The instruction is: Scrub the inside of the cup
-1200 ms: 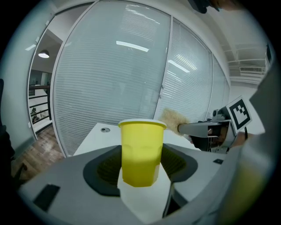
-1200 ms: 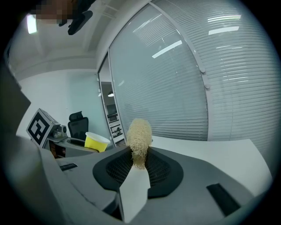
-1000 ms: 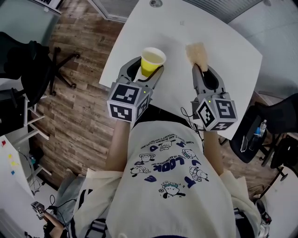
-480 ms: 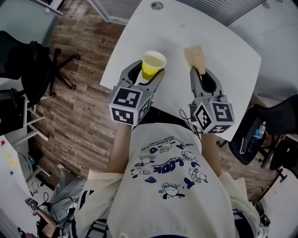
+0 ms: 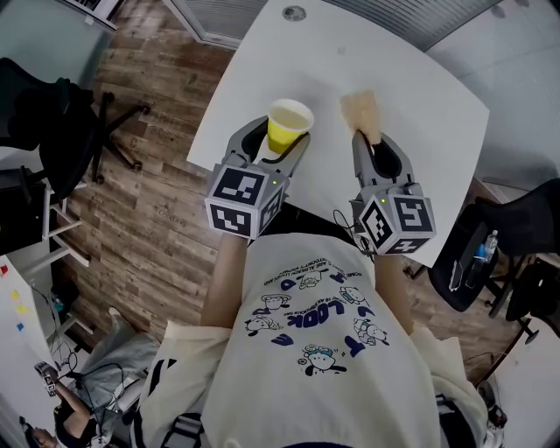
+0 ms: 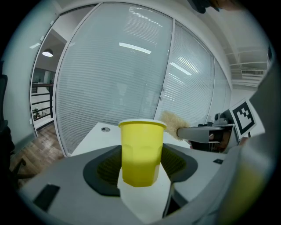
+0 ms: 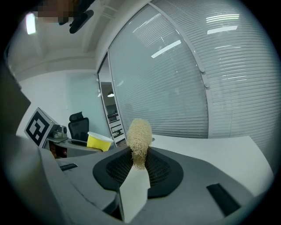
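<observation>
A yellow cup (image 5: 287, 125) stands upright above the white table (image 5: 411, 87), and my left gripper (image 5: 282, 138) is shut on its lower body. In the left gripper view the cup (image 6: 140, 151) fills the space between the dark pads, rim up. My right gripper (image 5: 365, 138) is shut on a tan fibrous scrubber (image 5: 361, 111) that sticks out past its tips. The right gripper view shows the scrubber (image 7: 139, 140) pinched at its lower end, with the cup (image 7: 98, 141) off to the left. Cup and scrubber are apart, side by side.
The table's near edge runs just under both grippers, with wooden floor (image 5: 157, 210) to the left. A round grommet (image 5: 294, 12) sits at the table's far side. Black office chairs (image 5: 52, 122) stand left and right (image 5: 507, 236). Glass walls with blinds (image 6: 123, 74) lie ahead.
Both grippers keep their holds. In the head view the right gripper and scrubber sit slightly further left, nearer the cup, than a second ago; the left gripper looks unchanged.
</observation>
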Tool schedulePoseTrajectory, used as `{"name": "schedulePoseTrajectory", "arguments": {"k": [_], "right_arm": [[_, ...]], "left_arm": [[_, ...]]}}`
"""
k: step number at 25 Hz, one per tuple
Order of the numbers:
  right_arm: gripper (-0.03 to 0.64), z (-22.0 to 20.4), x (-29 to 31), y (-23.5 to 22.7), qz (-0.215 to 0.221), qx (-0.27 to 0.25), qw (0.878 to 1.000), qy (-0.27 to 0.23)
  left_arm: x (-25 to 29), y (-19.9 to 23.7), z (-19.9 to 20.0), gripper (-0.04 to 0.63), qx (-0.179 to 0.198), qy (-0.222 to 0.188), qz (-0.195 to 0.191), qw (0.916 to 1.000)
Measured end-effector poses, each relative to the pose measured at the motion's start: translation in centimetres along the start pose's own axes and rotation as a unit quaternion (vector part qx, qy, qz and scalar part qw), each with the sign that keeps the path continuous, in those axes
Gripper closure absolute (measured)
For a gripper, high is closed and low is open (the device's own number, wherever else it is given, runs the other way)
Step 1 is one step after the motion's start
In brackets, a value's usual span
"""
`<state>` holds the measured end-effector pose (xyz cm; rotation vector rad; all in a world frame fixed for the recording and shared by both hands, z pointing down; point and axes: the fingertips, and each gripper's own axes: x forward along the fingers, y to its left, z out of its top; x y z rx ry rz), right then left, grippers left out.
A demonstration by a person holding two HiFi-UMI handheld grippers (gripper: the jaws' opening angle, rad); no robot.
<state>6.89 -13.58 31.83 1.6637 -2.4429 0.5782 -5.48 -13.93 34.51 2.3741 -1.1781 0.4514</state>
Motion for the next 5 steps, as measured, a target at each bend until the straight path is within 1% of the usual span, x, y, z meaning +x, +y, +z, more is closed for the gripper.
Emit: {"name": "schedulePoseTrajectory", "arguments": {"k": [5], "right_arm": [[0.523,0.07,-0.70,-0.23,0.000,0.001,1.000,-0.001]], "left_arm": [[-0.18,-0.66,0.00,0.293,0.000,-0.001,0.000,1.0000]]}}
